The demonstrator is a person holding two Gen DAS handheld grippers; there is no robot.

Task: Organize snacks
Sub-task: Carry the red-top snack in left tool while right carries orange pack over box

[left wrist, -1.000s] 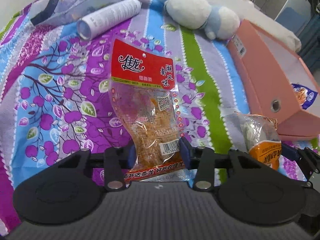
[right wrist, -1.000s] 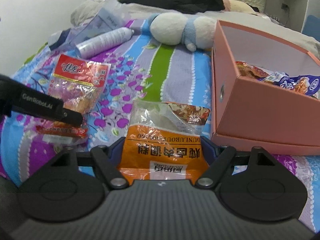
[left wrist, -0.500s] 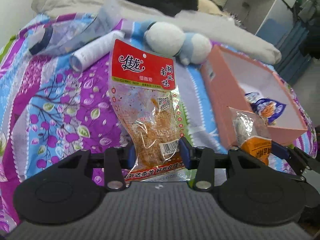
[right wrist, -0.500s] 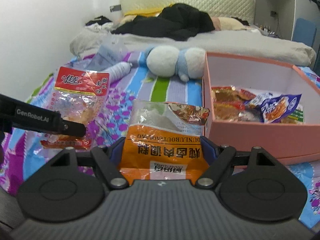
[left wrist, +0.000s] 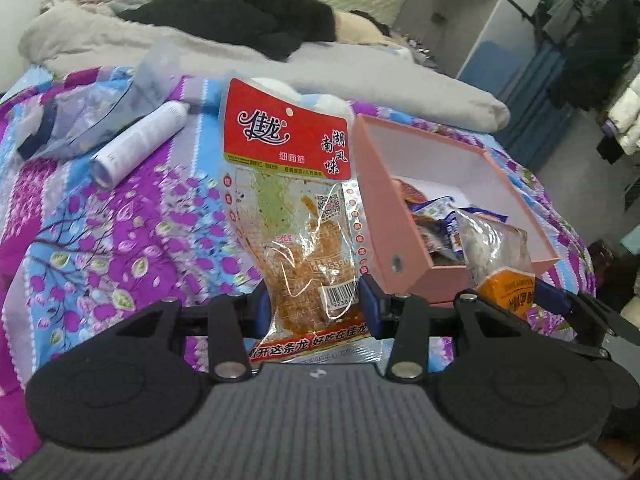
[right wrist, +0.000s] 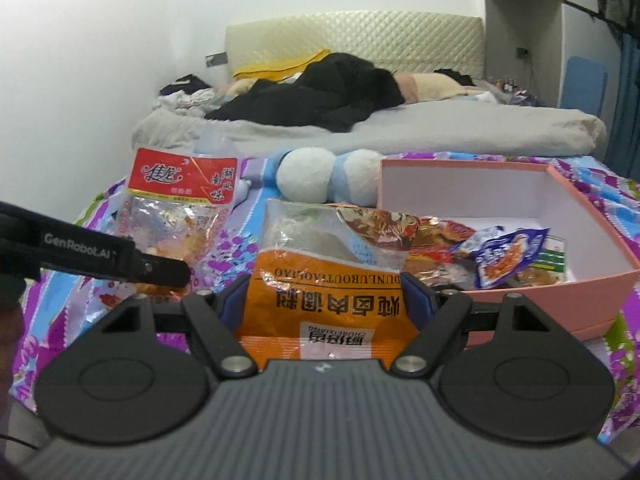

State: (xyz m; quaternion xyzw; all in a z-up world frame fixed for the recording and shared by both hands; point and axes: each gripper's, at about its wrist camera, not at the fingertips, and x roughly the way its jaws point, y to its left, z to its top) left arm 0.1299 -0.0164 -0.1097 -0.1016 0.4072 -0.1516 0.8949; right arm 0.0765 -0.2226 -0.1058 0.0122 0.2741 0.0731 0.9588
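My left gripper (left wrist: 316, 306) is shut on a clear snack bag with a red header (left wrist: 294, 216), held upright above the bedspread. The same red-topped bag (right wrist: 182, 196) shows at the left of the right wrist view, with a left finger (right wrist: 120, 258) across it. My right gripper (right wrist: 326, 300) is shut on an orange and clear snack bag (right wrist: 328, 276), which also appears at the right of the left wrist view as the orange bag (left wrist: 496, 256). The pink box (right wrist: 592, 296) lies to the right with several snack packets (right wrist: 508, 252) inside; in the left wrist view the pink box (left wrist: 384, 208) sits just behind the bags.
A white spray can (left wrist: 140, 142) and a clear plastic pouch (left wrist: 92, 116) lie at the far left of the flowered bedspread (left wrist: 120, 240). A white and blue plush toy (right wrist: 328, 174) rests behind the box. A grey duvet (right wrist: 440, 128) and dark clothes (right wrist: 320, 92) fill the back.
Both grippers have risen off the bedspread with their bags still held. Both views have tilted up, so the box's inside and the headboard now show.
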